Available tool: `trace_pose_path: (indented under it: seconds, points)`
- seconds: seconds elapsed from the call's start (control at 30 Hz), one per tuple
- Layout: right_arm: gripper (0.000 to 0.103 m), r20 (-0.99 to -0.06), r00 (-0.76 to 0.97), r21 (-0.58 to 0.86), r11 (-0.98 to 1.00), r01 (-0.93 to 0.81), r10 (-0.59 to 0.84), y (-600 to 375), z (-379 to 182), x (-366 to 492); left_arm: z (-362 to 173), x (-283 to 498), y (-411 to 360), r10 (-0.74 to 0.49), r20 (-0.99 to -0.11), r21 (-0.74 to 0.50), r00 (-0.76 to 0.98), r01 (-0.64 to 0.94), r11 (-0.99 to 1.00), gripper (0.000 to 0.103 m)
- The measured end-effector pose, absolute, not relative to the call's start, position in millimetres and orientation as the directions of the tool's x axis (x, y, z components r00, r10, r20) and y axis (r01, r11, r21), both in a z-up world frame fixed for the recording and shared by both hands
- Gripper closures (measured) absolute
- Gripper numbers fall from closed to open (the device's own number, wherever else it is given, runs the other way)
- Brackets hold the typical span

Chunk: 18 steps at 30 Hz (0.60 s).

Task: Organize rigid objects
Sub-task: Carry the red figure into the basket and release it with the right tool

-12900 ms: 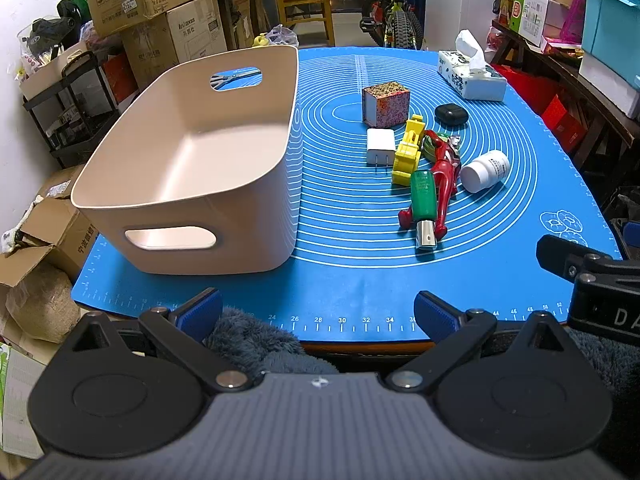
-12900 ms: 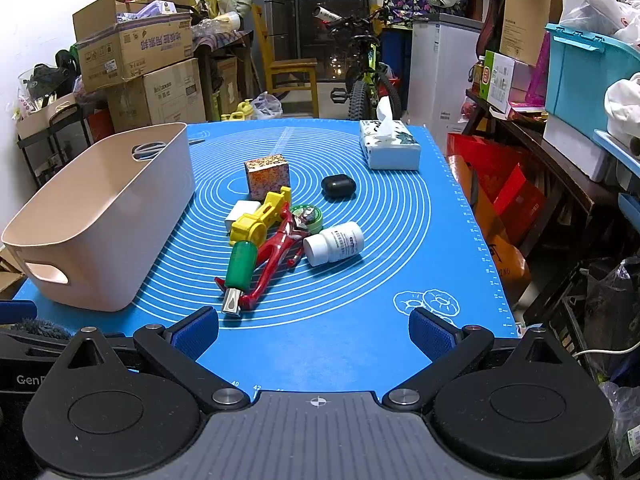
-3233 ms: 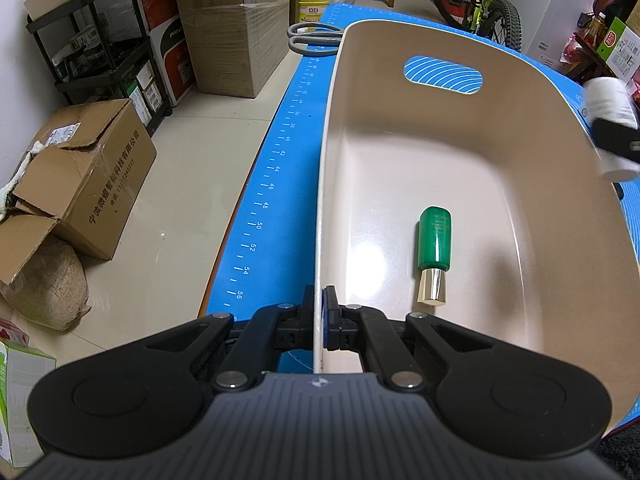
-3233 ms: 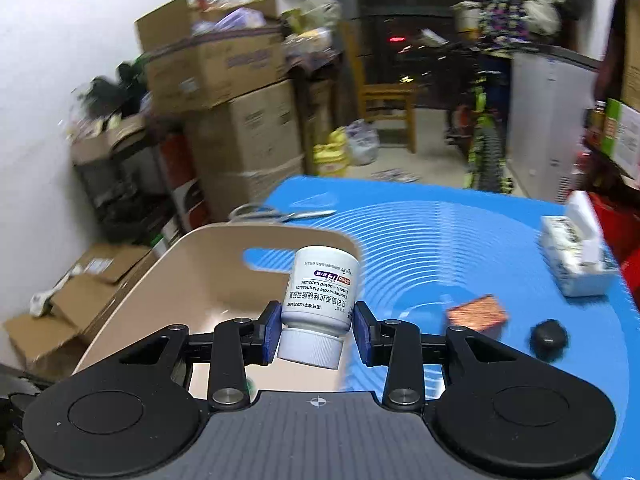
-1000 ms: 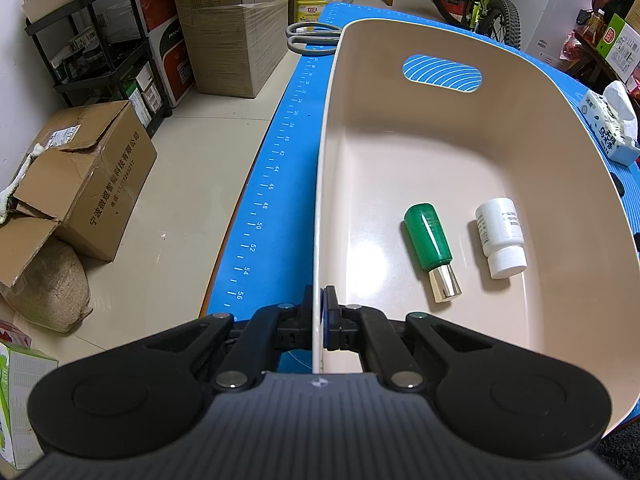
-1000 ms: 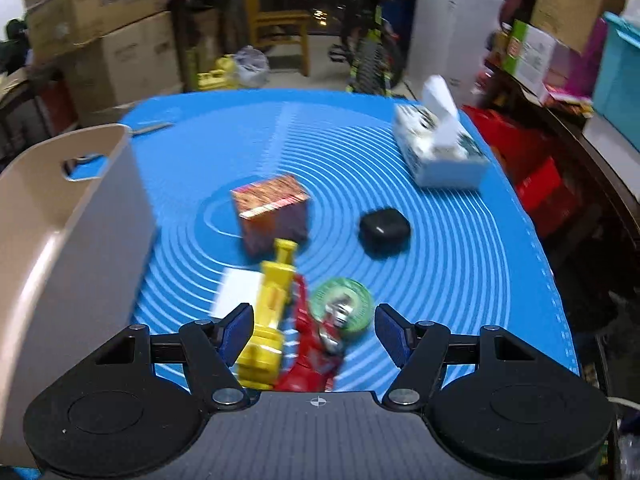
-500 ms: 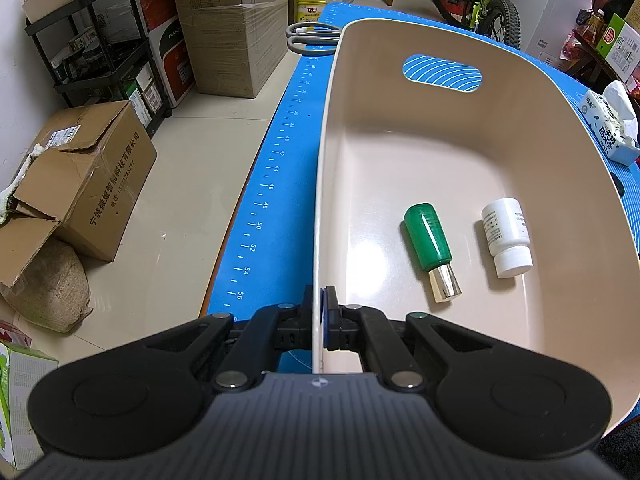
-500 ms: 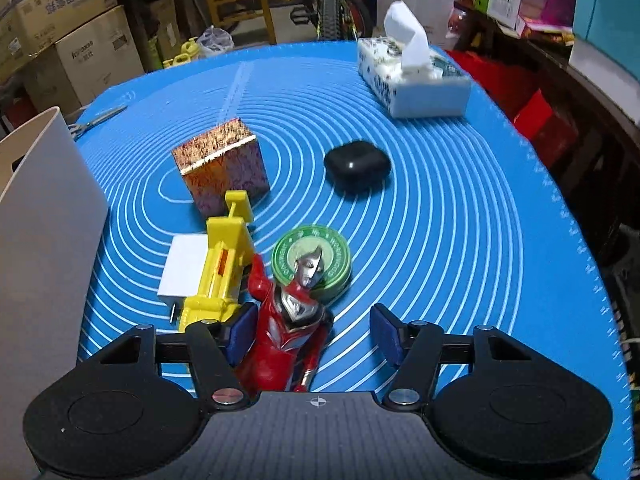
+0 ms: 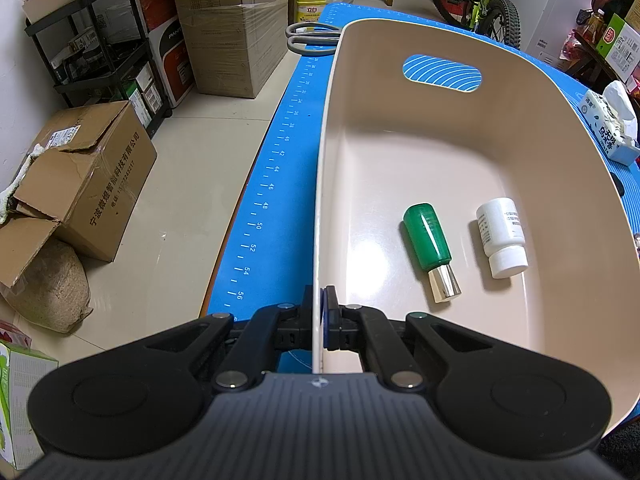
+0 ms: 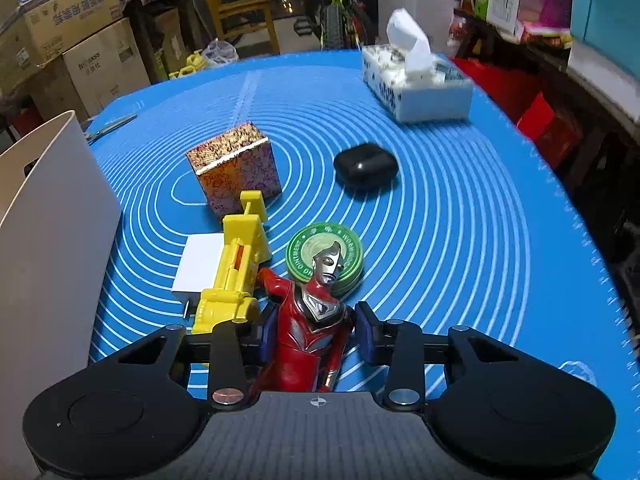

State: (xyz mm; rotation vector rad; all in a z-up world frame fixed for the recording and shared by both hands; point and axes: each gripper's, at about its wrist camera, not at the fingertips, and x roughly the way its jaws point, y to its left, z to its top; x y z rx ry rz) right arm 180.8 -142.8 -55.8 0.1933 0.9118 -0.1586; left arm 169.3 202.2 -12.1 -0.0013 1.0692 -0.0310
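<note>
A glossy beige plastic bin point(image 9: 460, 152) holds a shiny green bottle point(image 9: 426, 238) with a polished metal cap and a matt white plastic pill bottle point(image 9: 502, 236). Outside, a glossy red plastic figure point(image 10: 310, 332) lies on a smooth blue mat point(image 10: 460, 240) beside a yellow plastic toy point(image 10: 236, 272).

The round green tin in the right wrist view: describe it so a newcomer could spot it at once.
On the blue silicone mat with white rings, look just ahead of the right tool. The flat round green metal tin lies under the head of the red and silver plastic hero figure. It is the only disc there, lying right of the yellow plastic toy.
</note>
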Motion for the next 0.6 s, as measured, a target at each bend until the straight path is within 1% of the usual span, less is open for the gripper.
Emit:
trace_pose_path:
  seconds: [0.27,0.4,0.6]
  points:
    - [0.059,-0.727,0.683,0.061,0.983,0.174,-0.075,-141,-22,166,-12,169,202,-0.025,-0.877,-0.015,0.48,0.025,1.0,0.098]
    - [0.059,-0.69,0.722,0.067,0.988,0.136,-0.053,-134,1,164,-12,169,202,-0.026,-0.877,-0.016,0.48,0.024,1.0,0.098]
    - [0.059,-0.61,0.792,0.089,0.995,0.055,0.011,-114,46,170,-12,169,202,-0.025,-0.877,-0.015,0.48,0.025,1.0,0.098]
